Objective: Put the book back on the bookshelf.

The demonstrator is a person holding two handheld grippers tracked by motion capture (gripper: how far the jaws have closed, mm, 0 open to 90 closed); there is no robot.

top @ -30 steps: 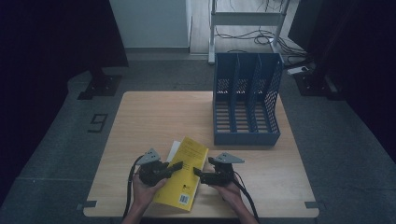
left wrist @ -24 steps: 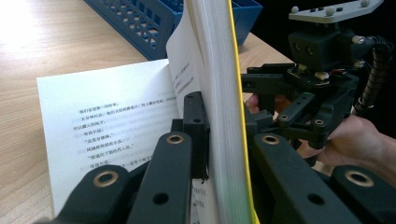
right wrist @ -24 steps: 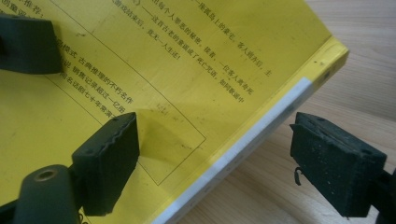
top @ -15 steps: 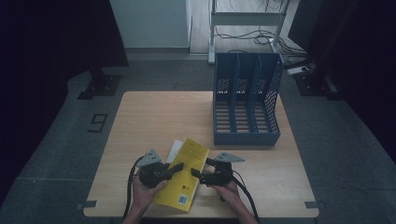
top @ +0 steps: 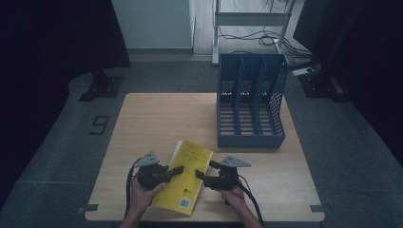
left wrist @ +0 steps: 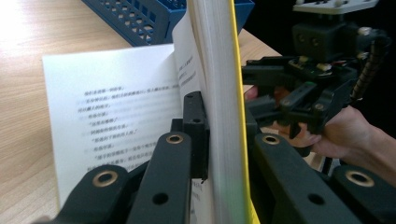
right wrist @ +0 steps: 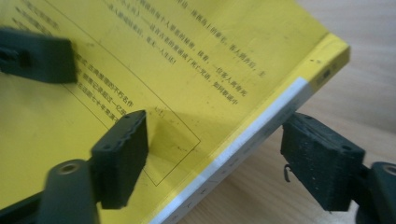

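Yellow is the cover of the book (top: 186, 175) that lies near the front edge of the wooden table (top: 157, 118), between the person's two hands. The left tool (top: 177, 171) is clamped on the book: in the left gripper view its jaws press from both sides on the block of pages and the yellow cover (left wrist: 224, 116), while a loose white printed page (left wrist: 107, 116) fans out to the side over the table. The right tool (top: 200, 175) reaches in from the book's other side. In the right gripper view its jaws stand apart astride the spine edge (right wrist: 261, 126), one above the yellow cover, the other off the edge over bare wood; they have just been closing, and neither pad seems to press on the book yet, though the angle makes this hard to judge. A blue file rack (top: 251, 102) with three compartments stands well apart, farther back on the table.
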